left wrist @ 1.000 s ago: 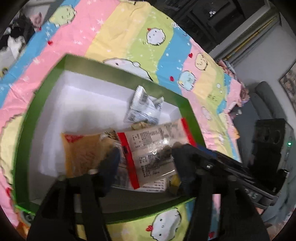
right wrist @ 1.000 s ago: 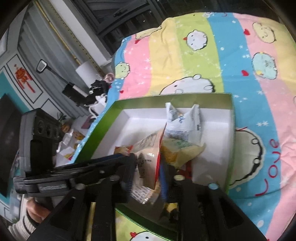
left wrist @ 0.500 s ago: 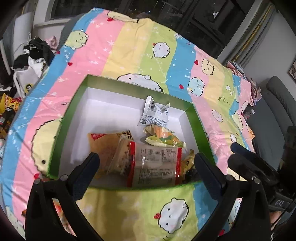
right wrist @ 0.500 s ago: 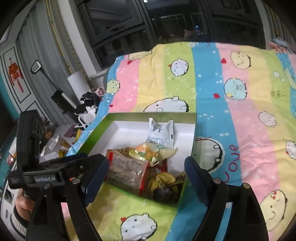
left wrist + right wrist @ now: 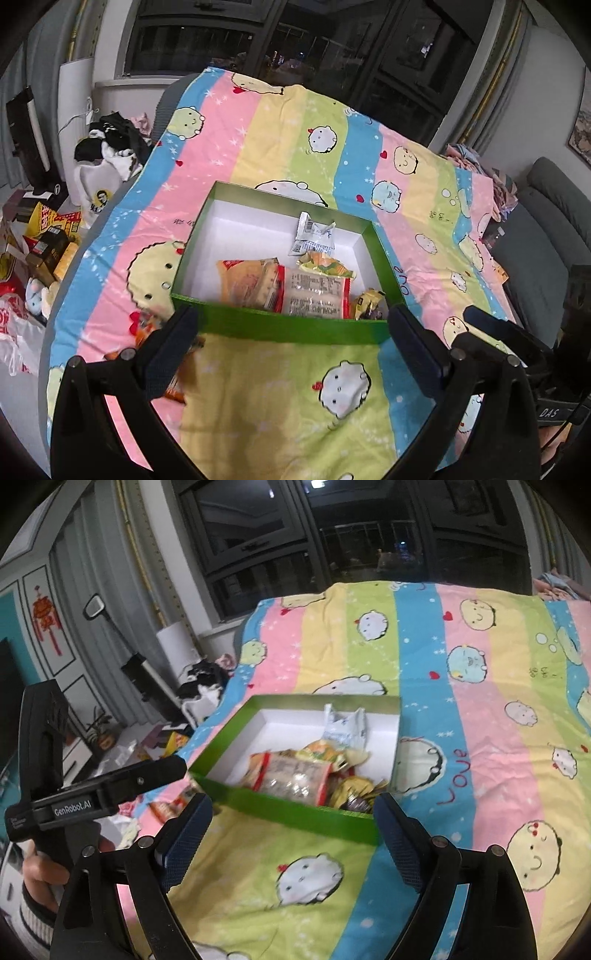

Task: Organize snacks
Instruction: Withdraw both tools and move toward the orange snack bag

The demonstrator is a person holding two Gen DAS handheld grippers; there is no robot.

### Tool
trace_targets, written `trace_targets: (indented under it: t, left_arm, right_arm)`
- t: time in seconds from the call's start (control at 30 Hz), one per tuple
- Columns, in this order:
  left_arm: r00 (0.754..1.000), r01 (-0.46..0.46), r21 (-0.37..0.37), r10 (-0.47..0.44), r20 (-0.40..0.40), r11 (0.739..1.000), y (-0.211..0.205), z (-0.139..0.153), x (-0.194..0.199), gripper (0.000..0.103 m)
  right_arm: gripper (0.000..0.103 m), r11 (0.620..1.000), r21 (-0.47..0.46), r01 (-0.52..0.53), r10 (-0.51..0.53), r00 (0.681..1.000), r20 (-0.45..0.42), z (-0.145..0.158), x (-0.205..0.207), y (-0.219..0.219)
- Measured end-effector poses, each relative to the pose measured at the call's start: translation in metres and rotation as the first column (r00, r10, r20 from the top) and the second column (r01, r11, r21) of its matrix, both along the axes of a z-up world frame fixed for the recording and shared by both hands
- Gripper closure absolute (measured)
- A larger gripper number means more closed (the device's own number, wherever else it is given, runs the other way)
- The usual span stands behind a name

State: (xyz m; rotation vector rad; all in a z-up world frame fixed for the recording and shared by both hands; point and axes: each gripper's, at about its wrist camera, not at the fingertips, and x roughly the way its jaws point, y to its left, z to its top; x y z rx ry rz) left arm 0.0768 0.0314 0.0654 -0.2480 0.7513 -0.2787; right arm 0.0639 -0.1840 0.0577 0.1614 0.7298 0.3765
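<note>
A green box (image 5: 382, 254) with a white inside sits on the striped cartoon bedspread (image 5: 280, 398). In it lie a clear packet with red ends (image 5: 316, 297), an orange packet (image 5: 242, 284), a yellow-green one (image 5: 327, 266) and a white one (image 5: 314, 236). My left gripper (image 5: 291, 317) hangs open in front of the box, nothing between its fingers. My right gripper (image 5: 293, 805) is also back from the box (image 5: 221, 734), its jaws still opening and empty. The red-ended packet (image 5: 295, 775) rests on the pile. A hand (image 5: 37, 871) holds the left gripper's handle at the left.
Loose snack packets (image 5: 147, 325) lie on the bedspread left of the box, partly behind my left finger. The floor left of the bed holds bags, boxes (image 5: 48, 236) and clothes (image 5: 110, 144). A grey sofa (image 5: 546, 229) stands on the right.
Both grippers let go of the red-ended packet, opened wide and drew back and up from the box. The packet now lies in the box.
</note>
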Motion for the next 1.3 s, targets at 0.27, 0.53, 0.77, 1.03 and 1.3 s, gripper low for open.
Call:
trace_targets:
  t: [0.27,0.53,0.77,1.03,1.3]
  left_arm:
    - [0.994,-0.089,-0.035,0.086,-0.073,0.995,0.053,-0.028,-0.037,0.001]
    - [0.959,-0.228,-0.176,0.190,-0.210,0.958,0.108,-0.077,-0.062,0.001]
    - [0.940,-0.295,-0.253,0.233,-0.248,0.922,0.129,-0.091,-0.051,0.001]
    - [0.960,-0.220,-0.189,0.178,-0.215,0.957,0.131,-0.089,-0.018,0.003]
    - [0.964,-0.118,-0.219,0.059,-0.258,0.969,0.126,-0.104,0.016,0.027]
  right_arm:
    - [0.014,0.995,0.020,-0.101,0.102,0.994,-0.048,-0.015,-0.023,0.026]
    - [0.014,0.977,0.068,-0.203,0.211,0.966,-0.150,-0.057,-0.026,0.052]
    - [0.014,0.957,0.191,-0.218,0.260,0.938,-0.228,-0.086,-0.007,0.073]
    - [0.014,0.937,0.195,-0.290,0.330,0.918,-0.222,-0.098,0.015,0.117]
    - [0.021,0.913,0.162,-0.374,0.404,0.887,-0.226,-0.113,0.040,0.166]
